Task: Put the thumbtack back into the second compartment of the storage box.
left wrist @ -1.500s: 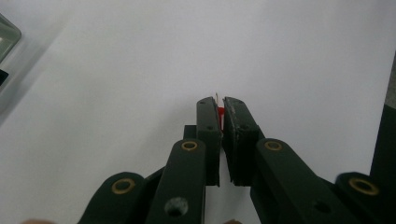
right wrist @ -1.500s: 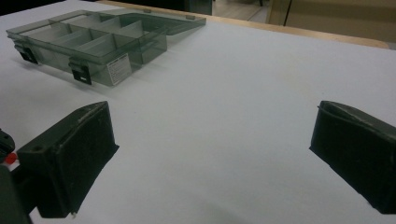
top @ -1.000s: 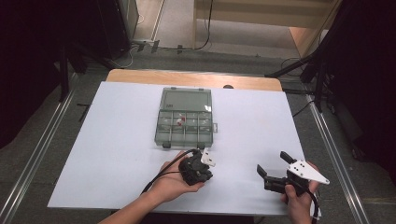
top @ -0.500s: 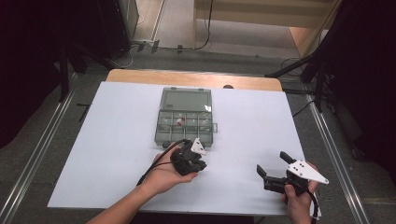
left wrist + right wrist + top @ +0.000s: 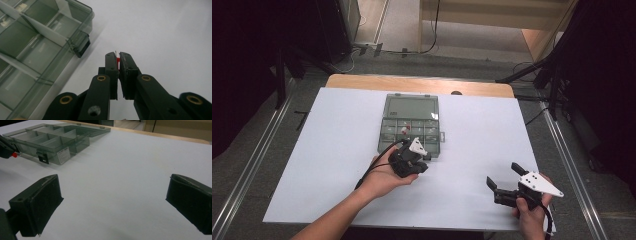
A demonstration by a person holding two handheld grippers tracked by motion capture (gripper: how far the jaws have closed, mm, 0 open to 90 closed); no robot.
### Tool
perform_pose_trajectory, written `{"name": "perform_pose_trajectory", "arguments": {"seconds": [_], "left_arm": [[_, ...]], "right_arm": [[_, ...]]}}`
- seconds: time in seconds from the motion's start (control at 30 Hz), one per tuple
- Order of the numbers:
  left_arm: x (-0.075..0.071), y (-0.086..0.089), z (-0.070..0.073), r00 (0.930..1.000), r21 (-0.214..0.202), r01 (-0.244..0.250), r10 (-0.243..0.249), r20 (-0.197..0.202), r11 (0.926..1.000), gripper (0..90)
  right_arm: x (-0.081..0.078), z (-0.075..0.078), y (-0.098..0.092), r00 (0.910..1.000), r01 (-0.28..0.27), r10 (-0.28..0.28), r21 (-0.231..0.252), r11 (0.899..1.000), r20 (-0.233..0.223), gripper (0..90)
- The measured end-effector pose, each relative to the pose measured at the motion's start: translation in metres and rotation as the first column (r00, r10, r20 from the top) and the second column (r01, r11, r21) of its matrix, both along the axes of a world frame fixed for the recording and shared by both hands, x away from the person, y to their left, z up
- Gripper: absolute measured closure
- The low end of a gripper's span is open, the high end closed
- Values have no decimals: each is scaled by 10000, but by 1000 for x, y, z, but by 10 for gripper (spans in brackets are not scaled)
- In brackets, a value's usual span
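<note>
While clamped: red bit (image 5: 117,60), left tool (image 5: 118,55).

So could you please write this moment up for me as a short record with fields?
surface: white table top
box: clear compartment box, lid open, lying flat
left tool: shut on a small red part, just beside the box's near edge
right tool: open, nothing between its jaws, well apart from the box
box contents: a few small bits, too small to tell
</note>
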State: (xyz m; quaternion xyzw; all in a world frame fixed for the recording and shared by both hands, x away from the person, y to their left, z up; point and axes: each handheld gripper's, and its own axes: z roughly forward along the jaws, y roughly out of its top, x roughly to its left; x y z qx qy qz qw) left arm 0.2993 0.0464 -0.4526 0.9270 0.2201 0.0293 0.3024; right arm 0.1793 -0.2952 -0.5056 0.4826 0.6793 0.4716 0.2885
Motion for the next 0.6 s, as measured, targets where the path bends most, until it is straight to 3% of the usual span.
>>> {"name": "perform_pose_trajectory", "arguments": {"seconds": [0.6], "left_arm": [[26, 23, 11, 9986, -198, -512, 514, 98, 9985, 855]], "right_arm": [[0, -1, 0, 10000, -2, 2, -55, 10000, -8, 3]]}}
